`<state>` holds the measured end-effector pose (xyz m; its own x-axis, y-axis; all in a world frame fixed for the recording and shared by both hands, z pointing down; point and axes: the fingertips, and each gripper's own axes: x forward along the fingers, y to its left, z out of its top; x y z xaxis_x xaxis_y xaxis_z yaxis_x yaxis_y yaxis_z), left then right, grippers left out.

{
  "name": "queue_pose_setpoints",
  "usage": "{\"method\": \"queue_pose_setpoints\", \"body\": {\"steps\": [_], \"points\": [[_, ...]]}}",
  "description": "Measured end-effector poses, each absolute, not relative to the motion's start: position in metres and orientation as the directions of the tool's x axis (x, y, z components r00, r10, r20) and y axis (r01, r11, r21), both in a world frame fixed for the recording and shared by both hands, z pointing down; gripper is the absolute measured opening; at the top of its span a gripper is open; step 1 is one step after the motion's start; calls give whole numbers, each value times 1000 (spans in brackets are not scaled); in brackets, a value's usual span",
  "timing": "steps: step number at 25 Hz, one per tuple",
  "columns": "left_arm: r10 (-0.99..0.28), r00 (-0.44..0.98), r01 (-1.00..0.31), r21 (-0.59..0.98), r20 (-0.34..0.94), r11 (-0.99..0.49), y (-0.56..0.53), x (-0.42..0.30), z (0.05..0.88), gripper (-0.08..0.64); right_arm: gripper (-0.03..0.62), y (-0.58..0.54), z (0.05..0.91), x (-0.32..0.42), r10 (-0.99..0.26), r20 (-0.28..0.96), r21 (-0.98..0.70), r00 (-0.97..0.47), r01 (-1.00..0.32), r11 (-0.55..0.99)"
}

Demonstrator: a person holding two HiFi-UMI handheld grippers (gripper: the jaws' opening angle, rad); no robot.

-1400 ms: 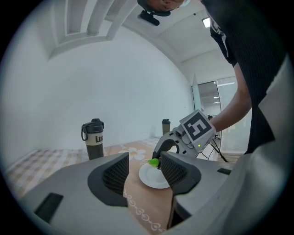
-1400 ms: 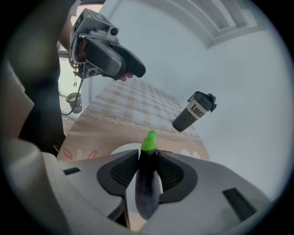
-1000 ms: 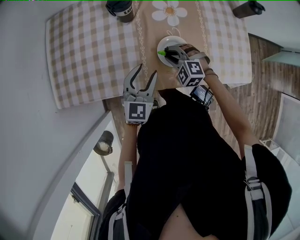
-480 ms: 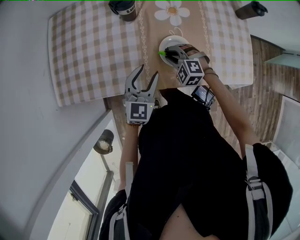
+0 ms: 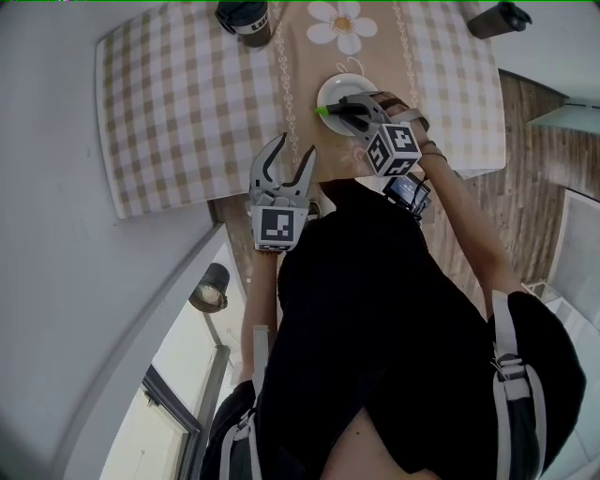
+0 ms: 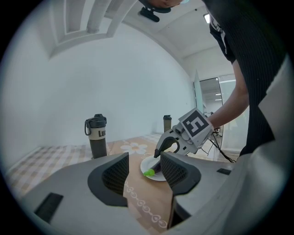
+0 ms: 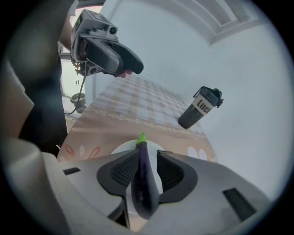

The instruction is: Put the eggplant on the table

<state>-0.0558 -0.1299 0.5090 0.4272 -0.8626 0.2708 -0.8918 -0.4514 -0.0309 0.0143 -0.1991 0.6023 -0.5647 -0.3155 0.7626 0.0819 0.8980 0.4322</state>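
Note:
A dark purple eggplant (image 7: 146,179) with a green tip (image 5: 322,110) is clamped lengthwise between the pads of my right gripper (image 5: 343,109), over a white plate (image 5: 336,89) on the tan table runner. In the left gripper view the eggplant (image 6: 150,171) hangs at the plate (image 6: 146,164) under the right gripper (image 6: 158,153). My left gripper (image 5: 291,150) is open and empty at the table's near edge, pointing toward the plate, with nothing between its jaws (image 6: 144,167).
A dark flask (image 5: 244,19) stands at the far side of the checked tablecloth (image 5: 178,103), left of a daisy print. A second dark bottle (image 5: 497,17) sits at the far right corner. Wooden floor lies right of the table.
My right gripper, with the eggplant in it, has shifted slightly to the right over the plate. The left gripper has kept still.

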Motion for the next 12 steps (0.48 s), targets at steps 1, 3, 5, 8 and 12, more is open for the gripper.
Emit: {"method": "queue_pose_setpoints", "body": {"steps": [1,3,5,8,12], "points": [[-862,429,-891,-29,270,-453,-131,-55,509,209,132,-199,600,21,-321,764,435,-559,80,897],[-860,434,-889,-29,269,-458,-132,-53,509,209,134,-197,598,34,-325,776,437,-541,88,895],[-857,443,-884,-33,266,-467,-131,-51,510,209,183,-194,600,46,-325,789,433,-521,97,896],[-850,455,-877,-35,264,-480,-132,-48,512,208,183,-195,602,58,-328,802,426,-499,93,900],[-846,465,-872,-32,260,-488,-132,-46,510,209,183,-196,606,66,-315,818,399,-482,79,914]]}}
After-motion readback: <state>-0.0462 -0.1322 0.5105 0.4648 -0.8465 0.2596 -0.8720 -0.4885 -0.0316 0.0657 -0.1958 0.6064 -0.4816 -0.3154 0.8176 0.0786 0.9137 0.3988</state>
